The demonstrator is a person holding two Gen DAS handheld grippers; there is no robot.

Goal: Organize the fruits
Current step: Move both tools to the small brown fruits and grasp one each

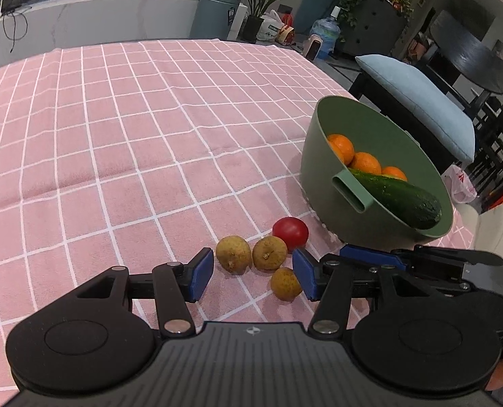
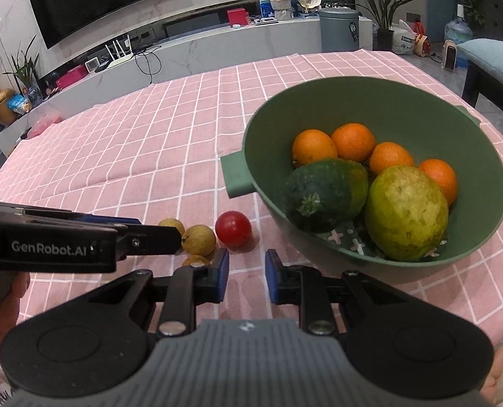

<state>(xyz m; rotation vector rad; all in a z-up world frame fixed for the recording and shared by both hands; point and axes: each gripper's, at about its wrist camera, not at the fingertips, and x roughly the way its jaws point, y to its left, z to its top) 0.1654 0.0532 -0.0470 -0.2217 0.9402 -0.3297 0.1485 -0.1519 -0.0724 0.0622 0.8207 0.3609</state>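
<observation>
The left gripper [image 1: 253, 271] stood spread just short of three small, rough-skinned tan longans [image 1: 269, 252] on the pink checked cloth [image 1: 116, 135] beside a glossy tomato [image 1: 290, 234] and the smooth green bowl [image 1: 319, 156], and was judged to need centring on one round fruit and a gentle squeeze, while the right gripper [image 2: 244, 271] sat drawn narrow and empty.

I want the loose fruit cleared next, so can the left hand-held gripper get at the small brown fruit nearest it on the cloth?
Probably yes. The left hand-held gripper is open, and the nearest small brown fruit lies beside its right finger, nothing covering it. The two other brown fruits crowd close, so a small sideways shift looks needed.
</observation>
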